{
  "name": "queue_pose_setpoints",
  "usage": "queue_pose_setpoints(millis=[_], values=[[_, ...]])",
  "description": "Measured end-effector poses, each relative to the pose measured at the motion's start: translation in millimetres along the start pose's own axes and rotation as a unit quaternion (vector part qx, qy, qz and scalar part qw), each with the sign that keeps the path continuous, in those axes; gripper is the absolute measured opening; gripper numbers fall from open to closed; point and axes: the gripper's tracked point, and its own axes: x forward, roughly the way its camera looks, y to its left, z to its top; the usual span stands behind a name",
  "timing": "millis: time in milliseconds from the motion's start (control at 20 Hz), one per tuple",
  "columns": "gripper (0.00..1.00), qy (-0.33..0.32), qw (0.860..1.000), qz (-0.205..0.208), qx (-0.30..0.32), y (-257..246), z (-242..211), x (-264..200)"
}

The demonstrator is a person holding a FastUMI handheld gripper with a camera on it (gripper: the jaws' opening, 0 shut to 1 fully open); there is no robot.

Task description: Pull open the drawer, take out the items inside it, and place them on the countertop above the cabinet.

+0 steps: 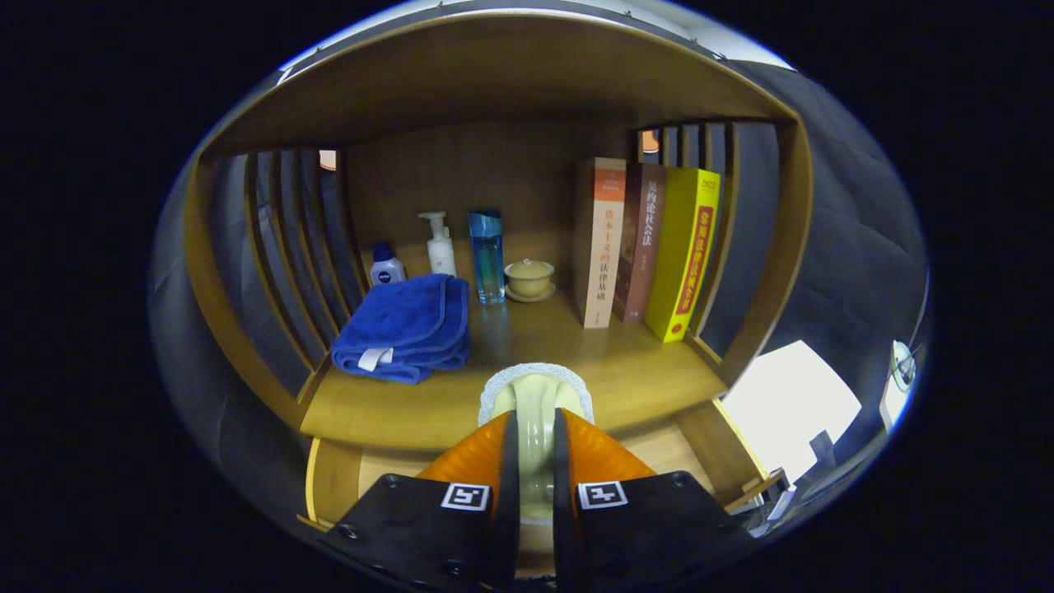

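brush (536, 387) clamped between jaws, above countertop (642, 371)

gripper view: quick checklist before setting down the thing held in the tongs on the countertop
1. Grip: tongs shut on the pale green object with a white textured rim, both fingers pressing it: ok.
2. Landing spot: bare wooden countertop just ahead of the fingers: ok.
3. Folded blue towel lies left of the spot, apart from the object: ok.
4. Three upright books stand to the right, farther back: ok.
5. Blue bottle and small lidded cup are well beyond the fingers: ok.
6. Height of the object above the countertop: cannot tell.
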Motion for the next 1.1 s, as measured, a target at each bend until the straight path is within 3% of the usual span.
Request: queue_pose_setpoints(millis=[200, 550, 700, 1100], values=[[0.26, -0.010, 0.999, 0.043, -0.003, 22, 8, 50], [0.26, 0.009, 0.998, 0.054, -0.020, 27, -9, 103], [0.26, -0.001, 0.998, 0.056, -0.019, 26, -5, 115], [0.33, 0.046, 0.995, 0.083, 0.012, 32, -30, 128]])
